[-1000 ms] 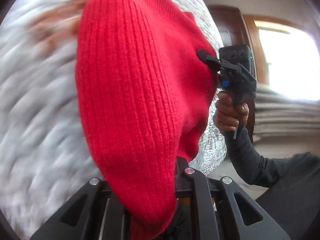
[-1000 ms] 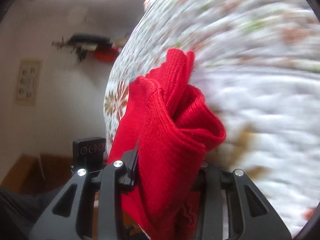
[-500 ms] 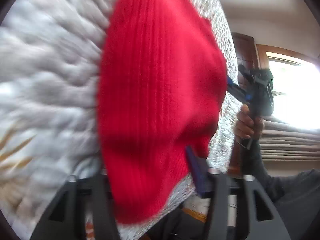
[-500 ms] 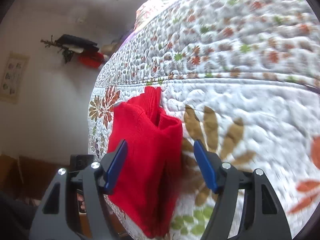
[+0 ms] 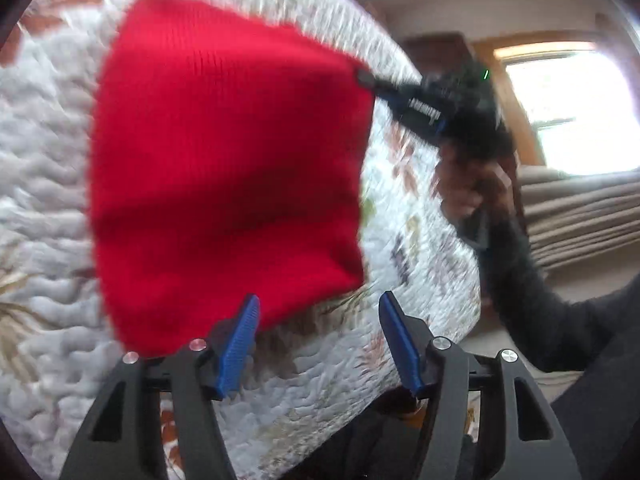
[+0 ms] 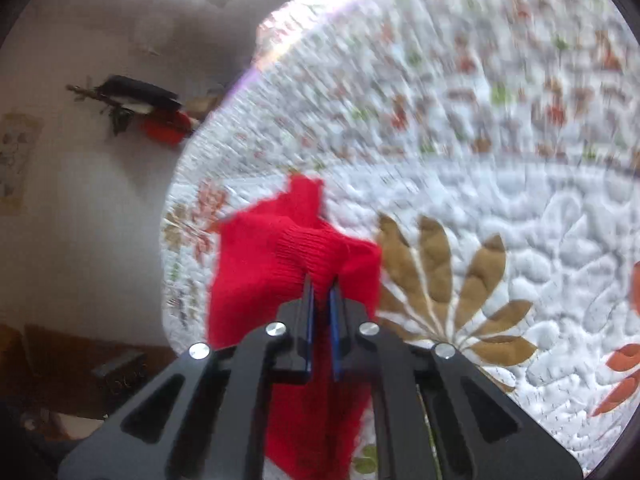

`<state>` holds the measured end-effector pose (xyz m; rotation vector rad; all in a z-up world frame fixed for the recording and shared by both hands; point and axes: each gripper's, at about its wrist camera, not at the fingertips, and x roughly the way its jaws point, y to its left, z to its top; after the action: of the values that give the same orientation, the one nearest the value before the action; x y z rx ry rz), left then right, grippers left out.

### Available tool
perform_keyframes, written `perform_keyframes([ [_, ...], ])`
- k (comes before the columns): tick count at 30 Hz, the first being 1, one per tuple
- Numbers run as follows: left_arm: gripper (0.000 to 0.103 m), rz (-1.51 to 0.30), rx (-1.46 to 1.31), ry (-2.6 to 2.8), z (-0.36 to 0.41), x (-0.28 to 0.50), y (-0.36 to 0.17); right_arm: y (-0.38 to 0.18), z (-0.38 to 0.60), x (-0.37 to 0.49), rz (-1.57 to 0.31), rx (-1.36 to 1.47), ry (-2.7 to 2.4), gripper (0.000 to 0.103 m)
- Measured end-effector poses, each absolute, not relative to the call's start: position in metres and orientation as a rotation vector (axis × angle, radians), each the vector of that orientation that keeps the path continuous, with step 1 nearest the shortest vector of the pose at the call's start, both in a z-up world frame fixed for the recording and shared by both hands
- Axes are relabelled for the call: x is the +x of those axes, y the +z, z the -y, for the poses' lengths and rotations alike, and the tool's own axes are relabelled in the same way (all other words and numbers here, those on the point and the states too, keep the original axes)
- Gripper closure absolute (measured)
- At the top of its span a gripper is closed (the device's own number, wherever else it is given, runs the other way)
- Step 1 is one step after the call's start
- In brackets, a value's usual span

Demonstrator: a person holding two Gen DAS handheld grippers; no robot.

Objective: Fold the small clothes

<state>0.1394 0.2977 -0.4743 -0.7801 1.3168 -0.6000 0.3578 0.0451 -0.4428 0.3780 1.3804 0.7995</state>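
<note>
On the quilt (image 5: 48, 184) lies the red knit (image 5: 224, 184); my right gripper (image 6: 322, 292) clamps its edge to draw a fold across. My left gripper (image 5: 318, 328) hangs spread at the near hem, gripping nothing.

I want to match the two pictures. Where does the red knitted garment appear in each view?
Left wrist view: the red knitted garment fills the upper left and centre, on the quilt.
Right wrist view: it sits left of centre, pinched by the right tool.
Shared landmark: the white floral quilted bedspread.
</note>
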Motion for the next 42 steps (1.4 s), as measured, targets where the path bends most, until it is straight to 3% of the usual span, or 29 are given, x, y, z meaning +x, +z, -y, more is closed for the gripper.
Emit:
perform_keyframes([
  [3,0.046,-1.303,-0.792,-0.634,-0.306,0.131,-0.463,-0.459,-0.05,0.356,-1.414,0.361,0.769,0.091],
  [5,0.046,-1.246,-0.804,-0.651,-0.32,0.134,-0.439,-0.438,-0.045,0.345,-1.353,0.37,0.751,0.072],
  [7,0.045,-1.179,-0.863,-0.639,-0.346,0.142,-0.426,-0.411,-0.043,0.327,-1.288,0.342,0.748,0.07],
  [11,0.045,-1.103,-0.971,-0.638,-0.385,0.167,-0.433,-0.406,-0.071,0.283,-1.371,0.35,0.896,0.07],
  [15,0.046,-1.193,-0.985,-0.646,-0.39,0.19,-0.477,-0.444,-0.09,0.266,-1.48,0.3,0.932,0.079],
  [16,0.046,-1.211,-0.983,-0.652,-0.388,0.192,-0.484,-0.456,-0.088,0.268,-1.498,0.271,0.907,0.086],
  [17,0.046,-1.224,-0.986,-0.66,-0.387,0.194,-0.491,-0.464,-0.086,0.269,-1.51,0.264,0.891,0.103],
  [22,0.05,-1.224,-1.003,-0.667,-0.385,0.193,-0.495,-0.47,-0.062,0.272,-1.519,0.304,0.82,0.103],
  [25,0.049,-1.165,-1.014,-0.677,-0.397,0.173,-0.471,-0.447,-0.052,0.258,-1.493,0.343,0.8,0.094],
  [32,0.049,-1.23,-1.006,-0.654,-0.402,0.127,-0.479,-0.46,-0.066,0.218,-1.536,0.337,0.797,0.094],
  [34,0.049,-1.252,-1.01,-0.646,-0.399,0.128,-0.49,-0.479,-0.054,0.222,-1.549,0.336,0.728,0.103],
  [42,0.043,-1.263,-1.007,-0.672,-0.399,0.109,-0.486,-0.451,-0.035,0.204,-1.506,0.436,0.709,0.098],
])
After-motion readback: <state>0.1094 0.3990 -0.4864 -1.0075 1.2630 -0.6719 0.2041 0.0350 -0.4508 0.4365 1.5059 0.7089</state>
